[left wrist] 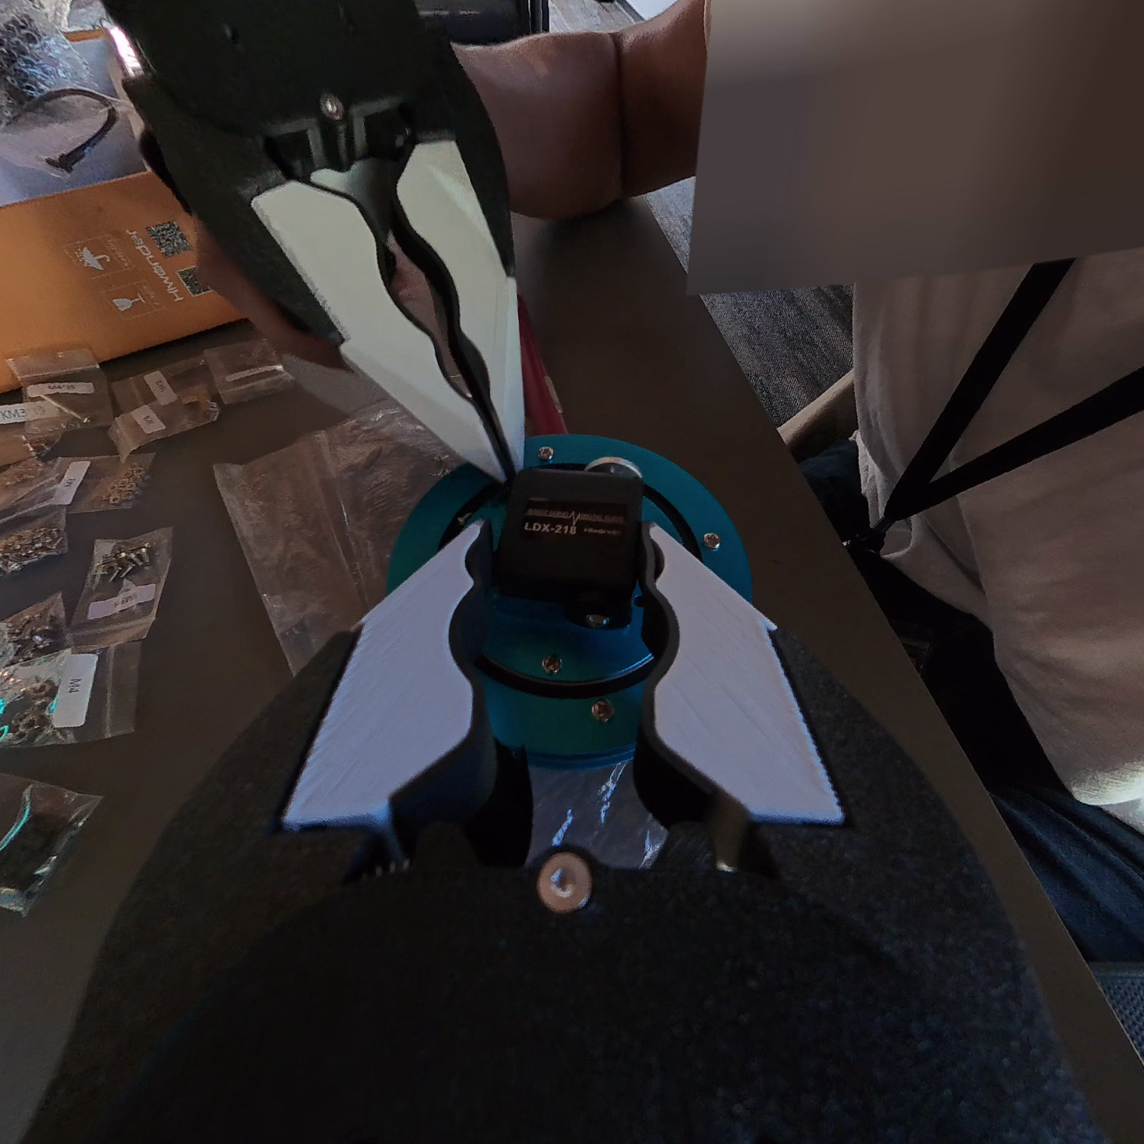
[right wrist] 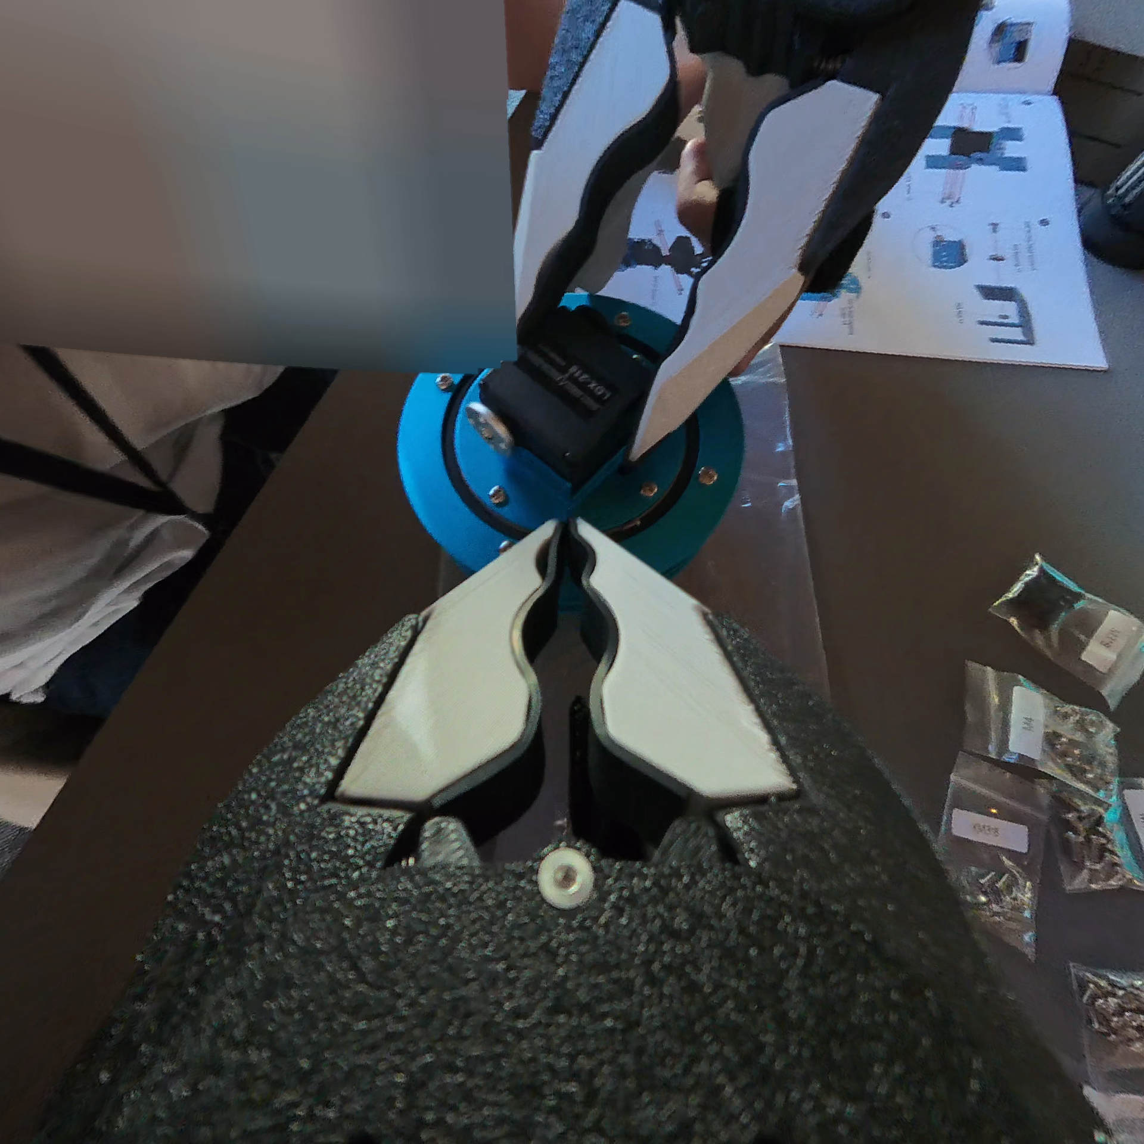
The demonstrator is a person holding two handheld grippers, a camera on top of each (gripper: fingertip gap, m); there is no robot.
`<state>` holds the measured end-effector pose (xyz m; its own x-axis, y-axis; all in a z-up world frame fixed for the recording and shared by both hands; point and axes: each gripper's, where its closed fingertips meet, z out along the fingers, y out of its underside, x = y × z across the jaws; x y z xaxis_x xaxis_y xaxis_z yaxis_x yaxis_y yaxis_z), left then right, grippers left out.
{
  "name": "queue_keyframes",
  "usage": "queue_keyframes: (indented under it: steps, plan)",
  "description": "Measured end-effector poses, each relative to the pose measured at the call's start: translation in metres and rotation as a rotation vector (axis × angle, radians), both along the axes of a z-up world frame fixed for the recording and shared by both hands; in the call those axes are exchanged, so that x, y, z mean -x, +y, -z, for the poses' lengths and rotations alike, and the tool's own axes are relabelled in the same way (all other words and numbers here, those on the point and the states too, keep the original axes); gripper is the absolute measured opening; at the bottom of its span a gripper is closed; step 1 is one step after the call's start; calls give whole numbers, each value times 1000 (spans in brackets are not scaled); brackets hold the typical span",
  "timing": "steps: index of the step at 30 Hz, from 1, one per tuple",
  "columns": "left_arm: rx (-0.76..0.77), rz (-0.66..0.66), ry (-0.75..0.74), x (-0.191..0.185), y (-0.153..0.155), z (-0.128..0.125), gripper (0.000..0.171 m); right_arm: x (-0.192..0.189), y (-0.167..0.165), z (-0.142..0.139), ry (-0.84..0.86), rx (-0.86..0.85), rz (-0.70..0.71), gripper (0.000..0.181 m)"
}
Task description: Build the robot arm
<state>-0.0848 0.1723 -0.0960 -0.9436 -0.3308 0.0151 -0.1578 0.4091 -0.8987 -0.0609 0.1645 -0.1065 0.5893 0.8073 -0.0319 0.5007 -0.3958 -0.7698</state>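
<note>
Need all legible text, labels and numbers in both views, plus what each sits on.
I don't transcribe writing; this is what carries it.
Black servo block on the blue round metal base: white printed label.
Orange cardboard box: printed marks and square codes.
Small clear hardware bags: white stickers, several blurred.
Open white instruction booklet: diagrams, captions too small to read.

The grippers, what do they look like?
Both look alike. The left gripper and right gripper each have two white pointed fingers with wavy black inner edges, set in a rough black body with a silver screw in the middle.
</note>
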Motion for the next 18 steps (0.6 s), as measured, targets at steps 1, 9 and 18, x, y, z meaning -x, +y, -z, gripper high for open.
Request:
queue_keyframes:
  steps: [1,9,18]
  plan:
    - [-4,-3,2,0,1,0,47,-2,1,-4,5,-14,6,3]
    - [-4,-7,6,-1,1,1,45,-3,10,2,-4,1,12,8]
    - [-2,-8,6,-2,0,1,45,-8,14,1,-14,49,26,35]
